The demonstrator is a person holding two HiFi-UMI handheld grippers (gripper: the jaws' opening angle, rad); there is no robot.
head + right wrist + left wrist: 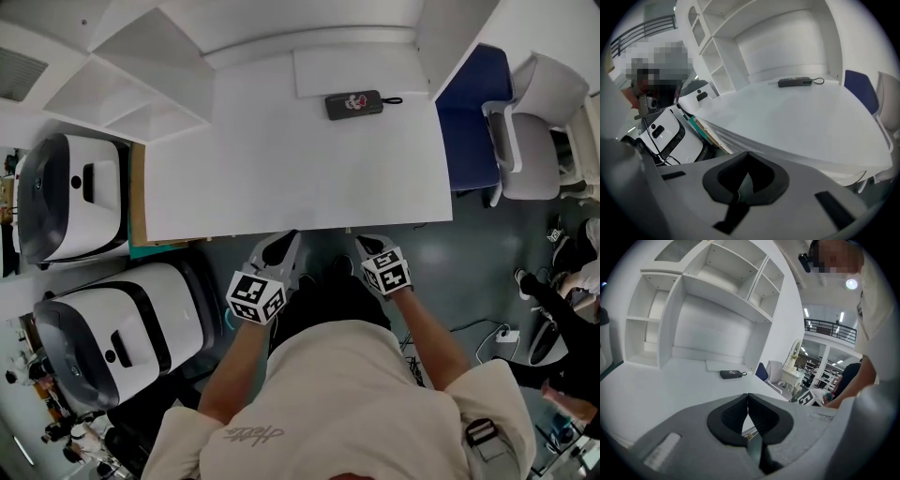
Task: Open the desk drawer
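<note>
At the near edge of the flat white desk top (281,169), the left gripper (284,242) and right gripper (364,244) hover with jaws closed on nothing, so the reach looks to be the step in hand; the drawer, unseen beneath that edge, next needs jaws parted around its front.

The drawer is hidden: in the head view the top of the desk (291,159) covers everything under it. At the desk's front edge the tips of the left gripper (287,240) and the right gripper (364,242) reach the rim, but whether they touch it cannot be told. In the right gripper view this front edge is smeared into streaks. On the far part of the desk lies a small dark device (353,103); its print is too small to read. Right of the desk, a blue chair (473,122) is partly covered by a white side panel (455,37)
</note>
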